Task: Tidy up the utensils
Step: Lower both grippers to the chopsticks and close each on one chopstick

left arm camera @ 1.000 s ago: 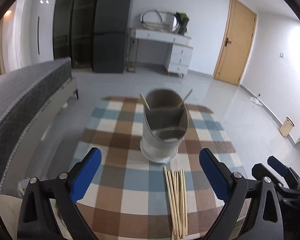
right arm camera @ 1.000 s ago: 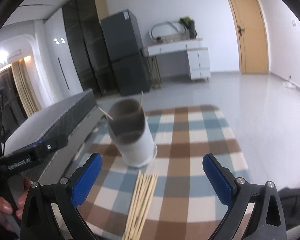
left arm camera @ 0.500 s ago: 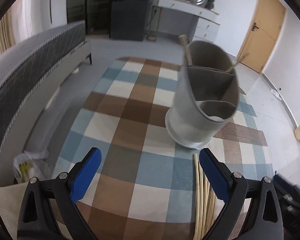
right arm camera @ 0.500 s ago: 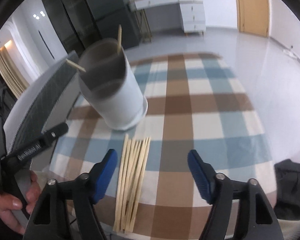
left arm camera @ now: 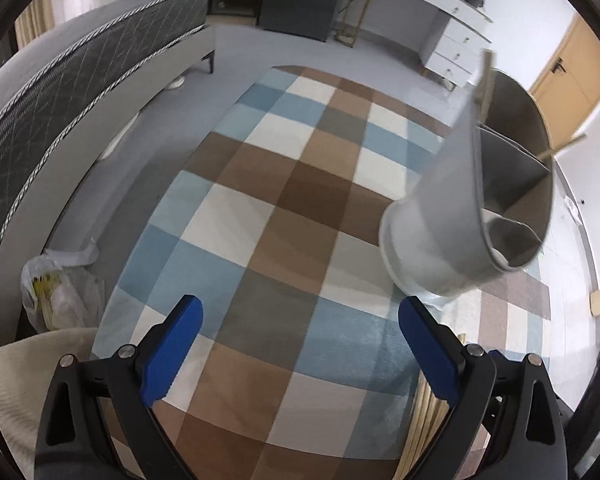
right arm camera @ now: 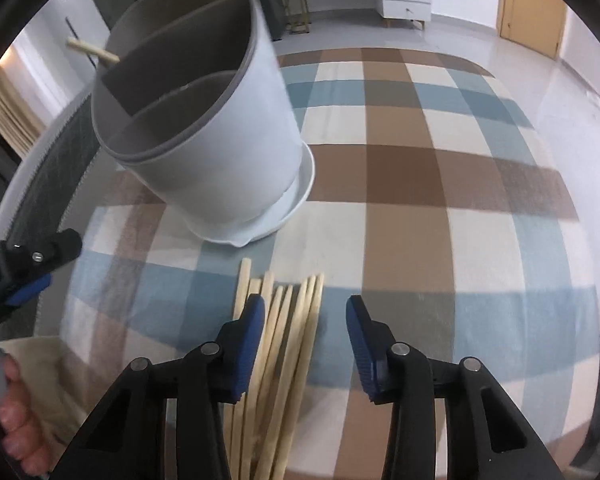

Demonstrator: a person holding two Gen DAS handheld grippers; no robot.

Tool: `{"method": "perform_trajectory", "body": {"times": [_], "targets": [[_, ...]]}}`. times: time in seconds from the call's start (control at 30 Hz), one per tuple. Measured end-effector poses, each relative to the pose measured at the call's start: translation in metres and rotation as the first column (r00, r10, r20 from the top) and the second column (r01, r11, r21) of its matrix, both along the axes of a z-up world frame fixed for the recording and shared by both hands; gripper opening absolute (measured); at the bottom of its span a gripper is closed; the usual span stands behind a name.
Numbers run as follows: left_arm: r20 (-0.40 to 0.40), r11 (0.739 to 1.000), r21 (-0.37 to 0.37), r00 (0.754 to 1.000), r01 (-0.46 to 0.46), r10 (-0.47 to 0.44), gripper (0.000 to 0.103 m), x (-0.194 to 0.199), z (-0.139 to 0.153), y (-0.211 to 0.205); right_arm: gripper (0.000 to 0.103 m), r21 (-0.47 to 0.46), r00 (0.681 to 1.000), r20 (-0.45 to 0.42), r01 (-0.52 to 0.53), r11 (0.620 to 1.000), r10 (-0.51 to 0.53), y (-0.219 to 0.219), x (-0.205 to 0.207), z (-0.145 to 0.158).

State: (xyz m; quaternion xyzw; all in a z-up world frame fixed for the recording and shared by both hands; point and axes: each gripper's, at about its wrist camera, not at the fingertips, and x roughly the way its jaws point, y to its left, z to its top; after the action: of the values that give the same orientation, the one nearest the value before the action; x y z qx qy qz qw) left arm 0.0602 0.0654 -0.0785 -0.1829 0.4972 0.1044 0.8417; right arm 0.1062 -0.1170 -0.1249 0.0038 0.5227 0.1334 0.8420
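A white utensil holder (right arm camera: 220, 140) with grey inner compartments stands on a saucer on the checked tablecloth. Two wooden chopsticks (right arm camera: 94, 51) stick out of its rear compartment. Several loose chopsticks (right arm camera: 288, 332) lie in a bundle in front of it. My right gripper (right arm camera: 305, 308) hangs just over the far ends of that bundle. Its jaws are closing, some sticks lie below the gap, and the pads press on nothing. In the left wrist view the holder (left arm camera: 460, 220) is at the right and the chopsticks (left arm camera: 424, 412) show behind the right finger. My left gripper (left arm camera: 300, 316) is wide open over bare cloth.
The checked tablecloth (left arm camera: 284, 208) covers the table. A grey bed (left arm camera: 60, 92) runs along the left, with a plastic bag (left arm camera: 60, 296) on the floor beside it. The left gripper's body (right arm camera: 28, 264) and a hand (right arm camera: 12, 412) sit at the right view's left edge.
Both grippers have sunk and tipped down toward the table. The right jaws have narrowed from wide open over the chopstick bundle. The left view has swung left, so the holder now sits at its right.
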Motion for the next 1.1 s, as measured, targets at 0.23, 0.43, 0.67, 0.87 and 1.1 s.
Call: {"method": "perform_trajectory", "body": {"times": [0.23,0.43,0.67,0.87,1.1], "targets": [[-0.042,0.999,-0.028,0.999,-0.032,0.03,0.096,0.006,-0.01,0.007,0.021,-0.108,1.0,-0.008,-0.026,0.994,0.025,0.016,0.003,-0.019],[-0.042,1.0,0.005,0.999,-0.001,0.001,0.096,0.007,-0.011,0.001,0.005,-0.049,1.0,-0.019,0.0,0.999,-0.001,0.008,0.005,-0.018],[-0.059,0.995,0.006,0.993,0.101,-0.1,0.096,0.009,-0.017,-0.018,0.004,0.141,0.993,0.01,0.114,0.983,-0.116,-0.027,0.006,0.008],[-0.086,0.962,0.009,0.959,0.272,-0.27,0.096,0.007,-0.023,-0.055,0.004,0.242,0.985,0.055,0.146,0.959,-0.164,-0.048,0.0,0.031],[-0.147,0.922,0.027,0.914,0.386,-0.378,0.096,0.004,-0.035,-0.087,0.004,0.34,0.968,0.085,0.194,0.92,-0.235,-0.077,-0.006,0.052]]}}
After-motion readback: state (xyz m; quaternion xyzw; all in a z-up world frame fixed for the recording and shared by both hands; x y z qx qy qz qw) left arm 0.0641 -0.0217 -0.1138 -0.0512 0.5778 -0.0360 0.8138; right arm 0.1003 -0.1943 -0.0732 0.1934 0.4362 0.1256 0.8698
